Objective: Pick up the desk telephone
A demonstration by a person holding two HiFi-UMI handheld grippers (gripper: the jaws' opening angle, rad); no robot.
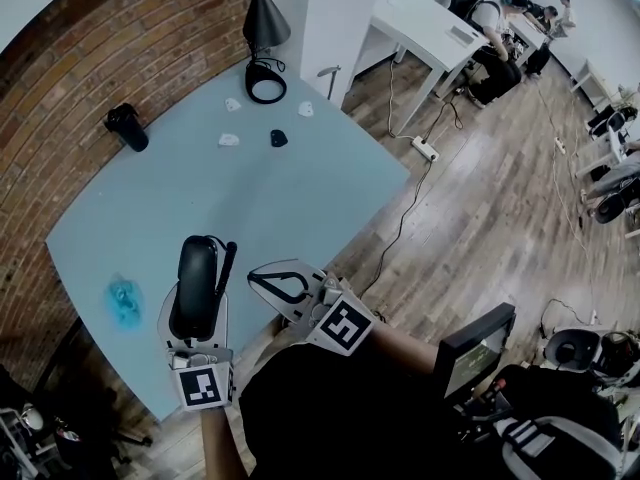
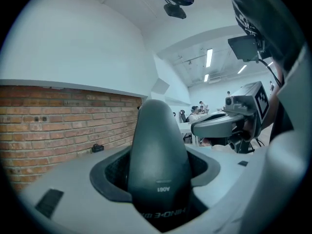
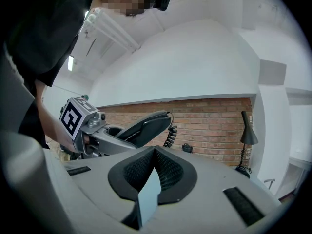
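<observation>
While the left gripper [image 1: 196,298] clamps the telephone handset [image 2: 158,145] lengthwise for a steady carry, the right gripper [image 3: 155,152] sits alongside, closed and empty

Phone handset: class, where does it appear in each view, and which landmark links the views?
Head view: phone handset lower left.
Left gripper view: phone handset bottom centre, large.
Right gripper view: phone handset left of centre, slanted.
Shared landmark: brick wall.

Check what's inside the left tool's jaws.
A black handset, clamped by the left tool, with its coiled cord trailing from the far end. The handset hides where the jaws touch it.
</observation>
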